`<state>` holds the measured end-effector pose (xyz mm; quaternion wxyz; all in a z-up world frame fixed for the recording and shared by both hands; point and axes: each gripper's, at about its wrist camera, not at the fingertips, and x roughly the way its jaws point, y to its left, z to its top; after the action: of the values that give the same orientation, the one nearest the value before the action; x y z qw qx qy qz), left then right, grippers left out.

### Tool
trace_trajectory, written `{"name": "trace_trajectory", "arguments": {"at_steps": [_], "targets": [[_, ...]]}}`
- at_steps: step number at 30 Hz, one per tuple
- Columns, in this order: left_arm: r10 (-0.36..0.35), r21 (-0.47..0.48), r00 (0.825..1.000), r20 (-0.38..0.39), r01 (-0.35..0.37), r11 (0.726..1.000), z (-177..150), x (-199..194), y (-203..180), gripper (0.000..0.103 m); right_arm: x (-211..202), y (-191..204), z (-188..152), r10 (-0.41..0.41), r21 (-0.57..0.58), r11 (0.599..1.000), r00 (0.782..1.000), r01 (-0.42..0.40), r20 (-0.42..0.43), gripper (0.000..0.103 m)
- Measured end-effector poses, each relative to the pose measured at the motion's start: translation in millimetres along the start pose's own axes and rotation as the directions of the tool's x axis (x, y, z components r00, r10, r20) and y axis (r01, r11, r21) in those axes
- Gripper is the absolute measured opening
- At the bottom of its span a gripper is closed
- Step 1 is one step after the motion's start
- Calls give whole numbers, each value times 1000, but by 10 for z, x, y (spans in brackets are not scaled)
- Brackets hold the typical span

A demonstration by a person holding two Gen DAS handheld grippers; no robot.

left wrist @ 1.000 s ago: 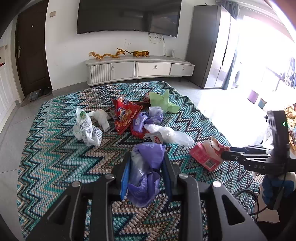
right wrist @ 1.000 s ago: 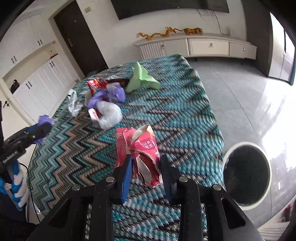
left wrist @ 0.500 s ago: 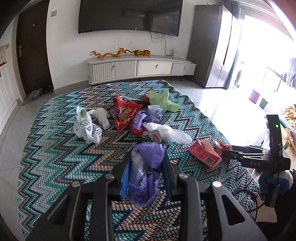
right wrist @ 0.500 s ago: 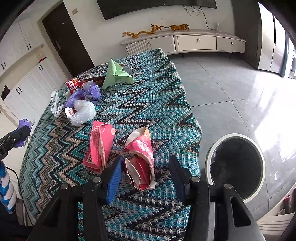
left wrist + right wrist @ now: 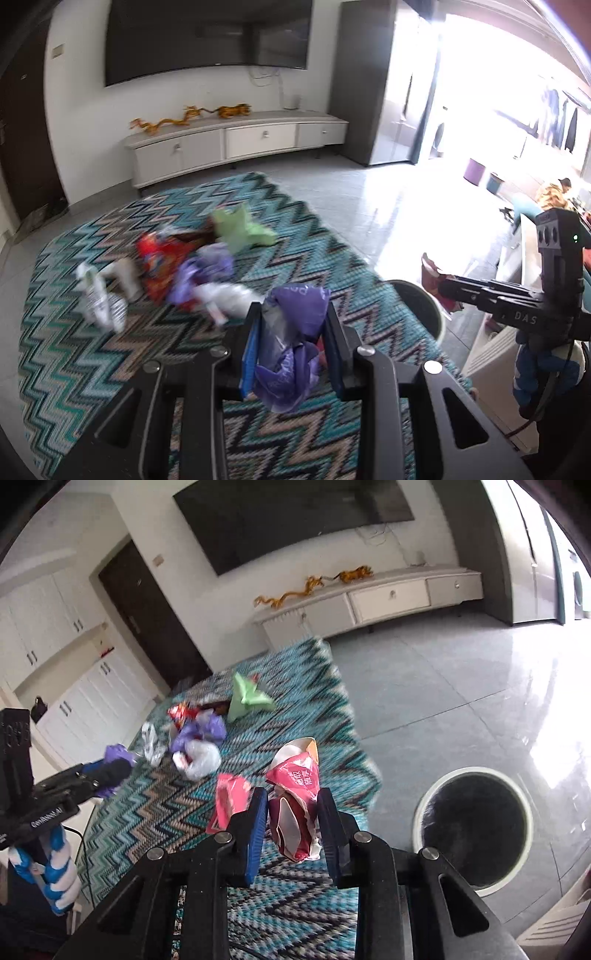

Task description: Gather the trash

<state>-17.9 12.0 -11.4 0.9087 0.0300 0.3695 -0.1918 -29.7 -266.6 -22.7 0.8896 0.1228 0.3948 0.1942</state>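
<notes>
Pink wrapper (image 5: pixel 295 801) is re-clamped by closing right tool (image 5: pixel 293 825) and lifted off worktop (image 5: pixel 166 812), bin-ready; purple bag (image 5: pixel 291 343) stays clamped in left tool (image 5: pixel 293 347).

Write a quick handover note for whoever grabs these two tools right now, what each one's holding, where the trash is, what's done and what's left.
Left tool: shut on a crumpled purple bag, lifted above the zigzag cloth.
Right tool: jaws closing on a torn pink-red wrapper, lifted off the cloth.
Bin: round white-rimmed bin on the floor, just past the cloth's right edge.
Done: two pieces picked up; neither is in the bin yet.
Left: drop both in the bin, then collect the flat pink packet, the clear bag, the purple bag pile, the red snack bag, the white printed bags and the green paper.
</notes>
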Motion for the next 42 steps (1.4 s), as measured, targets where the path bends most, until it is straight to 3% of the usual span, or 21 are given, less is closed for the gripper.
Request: {"name": "trace_trajectory", "arguments": {"at_steps": [8, 14, 22, 25, 27, 29, 31, 34, 42], "targets": [[-137, 59, 987, -87, 142, 988, 437, 601, -777, 30, -510, -640, 88, -131, 130, 984, 987, 118, 95, 26], [-189, 40, 965, -182, 200, 979, 628, 1171, -1225, 31, -456, -1210, 83, -211, 236, 953, 975, 191, 62, 26], [-216, 35, 939, -267, 234, 972, 709, 1821, -1685, 32, -189, -1744, 48, -226, 311, 926, 974, 216, -3, 26], [-247, 12, 922, -298, 262, 965, 745, 2018, -1813, 33, -70, -1937, 27, -233, 333, 914, 972, 230, -33, 29], [-267, -3, 911, -314, 281, 960, 758, 2132, -1884, 38, -17, -2046, 1, -244, 343, 907, 969, 245, -48, 32], [-280, -22, 906, -318, 289, 957, 774, 2222, -1904, 56, 35, -2157, -23, -259, 354, 897, 964, 266, -67, 40], [-287, -31, 904, -316, 293, 956, 797, 2263, -1909, 57, 31, -2220, -82, -270, 370, 887, 960, 278, -75, 54], [-287, -34, 907, -308, 291, 956, 813, 2271, -1909, 57, -7, -2268, -111, -274, 380, 881, 959, 282, -77, 55], [-249, 28, 948, -200, 259, 965, 913, 1734, -1816, 57, -230, -2129, -105, -276, 382, 886, 961, 264, -25, 55]]}}
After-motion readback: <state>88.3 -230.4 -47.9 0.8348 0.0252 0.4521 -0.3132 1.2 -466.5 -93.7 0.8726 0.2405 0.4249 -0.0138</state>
